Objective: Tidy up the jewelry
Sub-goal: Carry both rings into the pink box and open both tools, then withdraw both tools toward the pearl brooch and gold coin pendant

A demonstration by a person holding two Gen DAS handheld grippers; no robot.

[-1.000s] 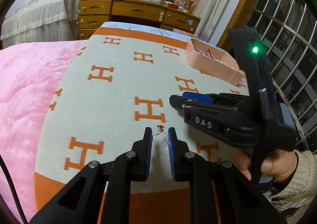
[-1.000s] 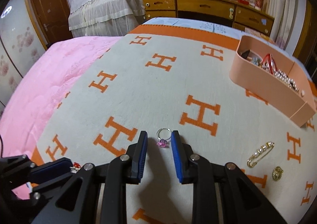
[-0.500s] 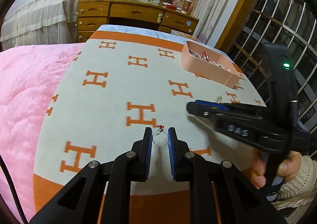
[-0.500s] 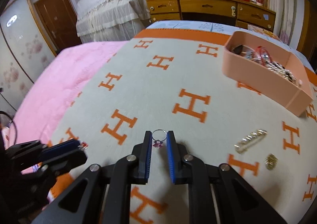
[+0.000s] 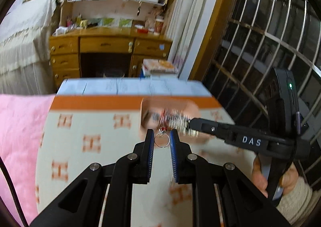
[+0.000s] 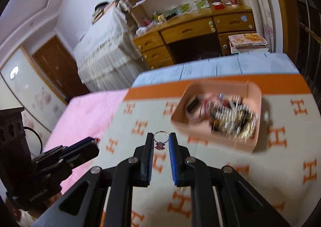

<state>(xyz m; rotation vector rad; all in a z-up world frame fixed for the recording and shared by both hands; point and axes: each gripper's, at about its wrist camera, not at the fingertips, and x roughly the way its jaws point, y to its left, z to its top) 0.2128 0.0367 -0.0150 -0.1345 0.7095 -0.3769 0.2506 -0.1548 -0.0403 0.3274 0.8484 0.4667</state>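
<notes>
The left gripper (image 5: 162,140) stands narrow, and its two blue pads pinch a thin silver ring with a red stone (image 5: 162,140) at the very tips. The stone sits on the far side of this ring, away from the camera. The right gripper (image 6: 161,141) is also narrow; its jaws have just been closing, and they now clamp a silver ring with a pink stone (image 6: 160,140), the stone hanging on the near side, between the pads.

The left wrist view shows the right gripper from its side, with the letters DAS on its body, and the hand (image 5: 270,176) in a knitted sleeve that holds it; its tips reach in front of the pink tray (image 5: 170,114), which is much blurred here. The right wrist view shows the tray (image 6: 254,94) more clearly, full of mixed jewelry, and the left gripper low on the left with the red stone at its tip.

Both rings are lifted above the blanket (image 6: 280,166) with the orange H pattern. In the right wrist view the tray lies ahead of the tips and to the right, near them.
</notes>
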